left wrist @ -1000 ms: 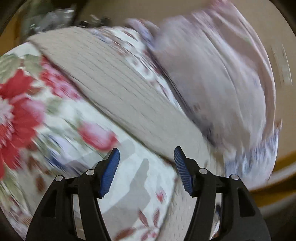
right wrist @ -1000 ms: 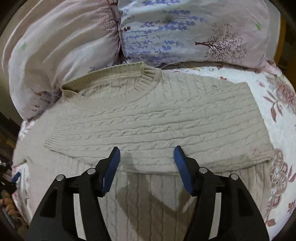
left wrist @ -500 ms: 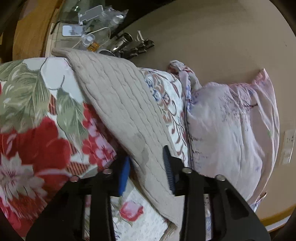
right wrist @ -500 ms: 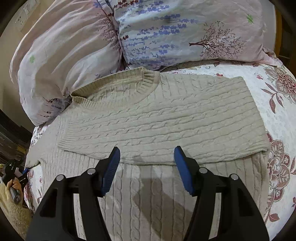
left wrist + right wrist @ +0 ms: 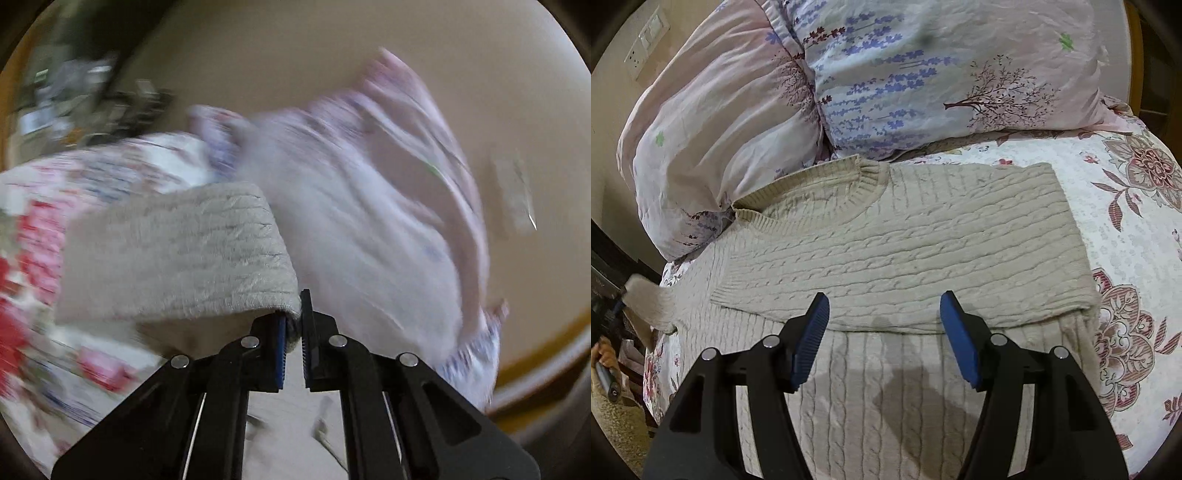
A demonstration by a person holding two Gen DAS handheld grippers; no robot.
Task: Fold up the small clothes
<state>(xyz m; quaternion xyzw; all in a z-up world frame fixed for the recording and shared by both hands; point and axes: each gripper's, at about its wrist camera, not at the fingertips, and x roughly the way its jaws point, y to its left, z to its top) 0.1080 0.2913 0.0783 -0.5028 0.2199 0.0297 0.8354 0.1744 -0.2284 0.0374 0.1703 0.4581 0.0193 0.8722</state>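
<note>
Left gripper (image 5: 293, 332): clenched on the cuff end of the beige sweater's sleeve (image 5: 177, 258), where half a second back the blue pads stood apart with the knit merely lying between them. Sleeve now lifted and draped toward 9 o'clock of the left wrist view, clear of the floral bedspread (image 5: 44, 266) below. Left view heavily smeared by motion, unlike the sharper frame before it; pink pillow (image 5: 369, 229) at 2 o'clock recognisable by colour only, clutter at 10 o'clock impossible to identify.

Right gripper (image 5: 884, 339): released, pads wide apart, grasping nothing, hovering over the beige sweater (image 5: 905, 251) much as a second ago, though slightly further back from it. Sweater spread flat on the floral bedspread (image 5: 1126, 229), collar toward 11 o'clock against the two pillows (image 5: 923, 74), one sleeve folded across the chest. Raised sleeve (image 5: 650, 299) seen at 9 o'clock of the right wrist view, pulled up off the bed, blurred; flat against the bed edge in the earlier frame.

Lower hem of the sweater hidden behind the right gripper's black frame. Left gripper itself barely discernible at the far 9 o'clock edge, cut off by the lens rim. Wall switch plate (image 5: 646, 37) at 10 o'clock.
</note>
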